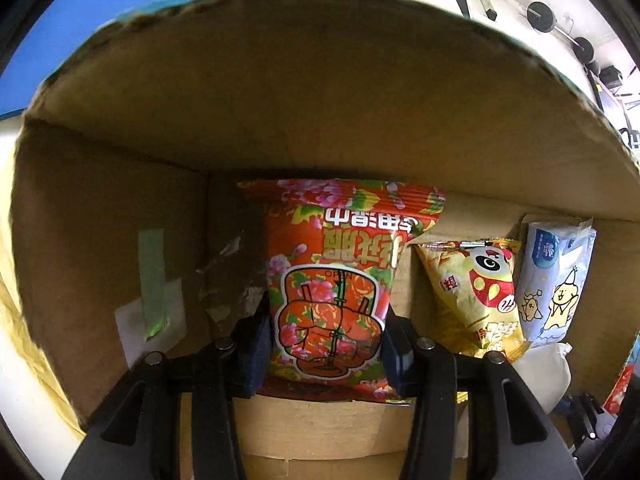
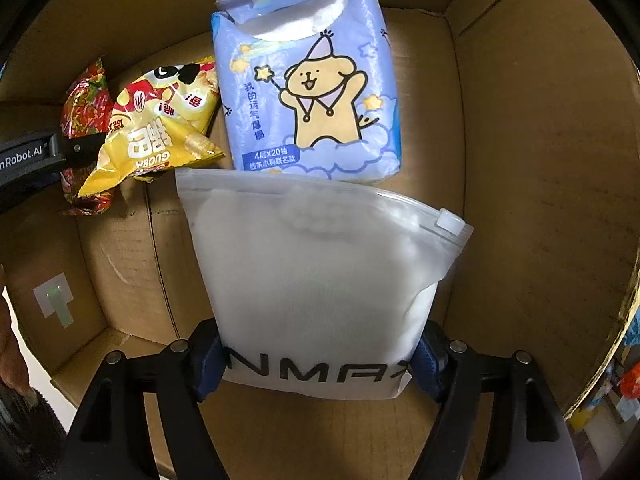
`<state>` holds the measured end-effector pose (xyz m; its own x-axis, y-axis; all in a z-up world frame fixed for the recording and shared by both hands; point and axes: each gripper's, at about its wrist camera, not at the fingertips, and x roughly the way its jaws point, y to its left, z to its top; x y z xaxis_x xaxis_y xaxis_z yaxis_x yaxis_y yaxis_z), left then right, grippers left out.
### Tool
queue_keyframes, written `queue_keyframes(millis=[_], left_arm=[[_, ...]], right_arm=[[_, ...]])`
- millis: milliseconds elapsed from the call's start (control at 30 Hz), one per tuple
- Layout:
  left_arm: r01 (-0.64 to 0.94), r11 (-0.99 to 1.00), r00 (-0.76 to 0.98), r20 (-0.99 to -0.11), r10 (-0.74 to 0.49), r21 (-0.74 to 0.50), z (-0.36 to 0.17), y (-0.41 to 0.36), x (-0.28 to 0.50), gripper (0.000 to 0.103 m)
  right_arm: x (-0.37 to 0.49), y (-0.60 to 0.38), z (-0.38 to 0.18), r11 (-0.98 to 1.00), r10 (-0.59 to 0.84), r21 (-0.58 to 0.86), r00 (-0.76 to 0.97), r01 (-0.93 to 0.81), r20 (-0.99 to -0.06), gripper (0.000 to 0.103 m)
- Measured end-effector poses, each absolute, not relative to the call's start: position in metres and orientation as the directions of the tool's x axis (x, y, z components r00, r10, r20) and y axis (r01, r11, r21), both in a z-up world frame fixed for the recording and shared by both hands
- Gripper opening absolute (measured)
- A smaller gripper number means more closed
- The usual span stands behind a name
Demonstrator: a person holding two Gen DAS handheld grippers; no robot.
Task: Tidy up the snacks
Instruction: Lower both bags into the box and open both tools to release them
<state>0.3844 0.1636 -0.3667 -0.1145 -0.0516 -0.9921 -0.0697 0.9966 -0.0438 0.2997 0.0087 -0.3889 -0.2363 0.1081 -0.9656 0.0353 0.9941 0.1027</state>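
Inside a cardboard box (image 1: 104, 240), my left gripper (image 1: 326, 336) is shut on a red flowered snack bag (image 1: 340, 264), held with its print upside down. To its right lie a yellow snack bag (image 1: 476, 296) and a blue tissue pack (image 1: 556, 280). In the right wrist view my right gripper (image 2: 318, 364) is shut on a frosted white zip pouch (image 2: 320, 280) over the box floor (image 2: 500, 200). Just beyond the pouch lies the blue tissue pack (image 2: 308, 104), with the yellow snack bag (image 2: 156, 132) and the red bag (image 2: 86, 100) to the left.
Box walls and flaps enclose both grippers. A white label with green tape (image 1: 154, 300) sticks to the left inner wall. Bare cardboard floor (image 2: 128, 264) shows left of the pouch. Outside the box are a blue surface (image 1: 80, 32) and gym weights (image 1: 542, 16).
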Motion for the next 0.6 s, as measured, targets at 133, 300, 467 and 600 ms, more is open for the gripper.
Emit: queue_keyframes(millis=[133,300,467,600], left_arm=[[-0.071,0.996,-0.132,-0.989,-0.06,-0.051,-0.368,0.165,0.388,0.045],[-0.076,0.995,-0.154,-0.986,-0.071,-0.06,-0.372,0.177,0.398,0.046],[-0.071,0.996,-0.158,-0.985,-0.074,-0.063,-0.362,0.179,0.392,0.047],[-0.076,0.994,-0.152,-0.985,-0.085,-0.074,-0.358,0.178,0.385,0.05]], right_arm=[[0.301,0.003,-0.392,0.994,0.104,0.098,-0.246,0.039,-0.964,0.079],[0.311,0.007,-0.412,0.995,0.1,0.093,-0.257,0.041,-0.961,0.08],[0.311,0.009,-0.405,0.993,0.117,0.109,-0.258,0.047,-0.959,0.085],[0.313,0.011,-0.397,0.992,0.128,0.121,-0.254,0.045,-0.959,0.091]])
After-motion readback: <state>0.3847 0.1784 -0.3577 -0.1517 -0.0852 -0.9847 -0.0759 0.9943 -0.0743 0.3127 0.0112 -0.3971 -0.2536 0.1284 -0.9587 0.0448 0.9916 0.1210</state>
